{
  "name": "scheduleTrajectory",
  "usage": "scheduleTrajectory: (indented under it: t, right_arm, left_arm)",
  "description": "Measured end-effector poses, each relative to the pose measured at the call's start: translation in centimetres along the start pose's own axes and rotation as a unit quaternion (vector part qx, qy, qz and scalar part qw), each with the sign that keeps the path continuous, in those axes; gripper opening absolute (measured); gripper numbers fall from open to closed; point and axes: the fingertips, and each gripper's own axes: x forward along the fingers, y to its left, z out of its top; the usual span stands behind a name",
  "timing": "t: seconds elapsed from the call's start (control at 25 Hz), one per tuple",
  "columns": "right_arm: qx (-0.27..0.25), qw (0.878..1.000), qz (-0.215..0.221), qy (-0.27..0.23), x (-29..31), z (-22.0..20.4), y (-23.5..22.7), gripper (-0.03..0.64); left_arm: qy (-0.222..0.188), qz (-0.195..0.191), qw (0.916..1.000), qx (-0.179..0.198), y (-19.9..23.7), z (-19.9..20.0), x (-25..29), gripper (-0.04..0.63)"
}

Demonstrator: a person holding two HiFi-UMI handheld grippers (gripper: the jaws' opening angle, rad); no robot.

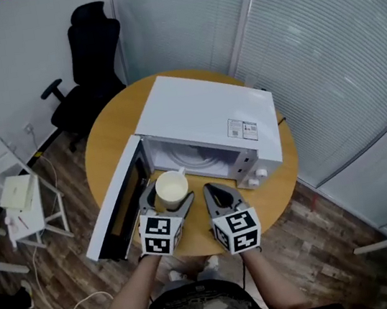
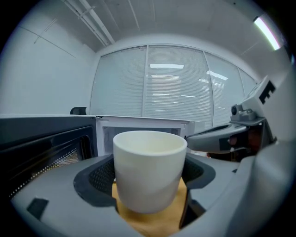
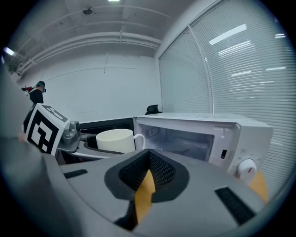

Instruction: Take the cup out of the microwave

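left hand-held gripper (image 1: 168, 194) wide, gripping cup (image 2: 149, 173)

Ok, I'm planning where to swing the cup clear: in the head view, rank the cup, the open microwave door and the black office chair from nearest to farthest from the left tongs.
1. The cup: gripped between the left tongs.
2. The open microwave door: just to their left.
3. The black office chair: far off, beyond the table, upper left.

One cup (image 1: 171, 187), one microwave (image 1: 205, 115), one round table (image 1: 106, 153), one office chair (image 1: 88, 65), two grippers (image 1: 168, 192) (image 1: 212, 189).
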Motion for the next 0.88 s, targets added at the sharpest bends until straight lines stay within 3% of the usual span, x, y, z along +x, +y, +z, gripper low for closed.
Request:
scheduleTrajectory:
  t: [0.36, 0.88]
  right_arm:
    - [0.007, 0.999, -0.043, -0.013, -2.4, -0.5, 0.4, 0.015]
    - [0.006, 0.998, -0.059, -0.015, -3.5, -1.0, 1.3, 0.015]
  left_arm:
    - [-0.007, -0.033, 0.9994, 0.000, -1.5, 0.0, -0.8, 0.430]
    - [-0.017, -0.055, 0.9983, -0.006, -2.4, -0.4, -0.8, 0.430]
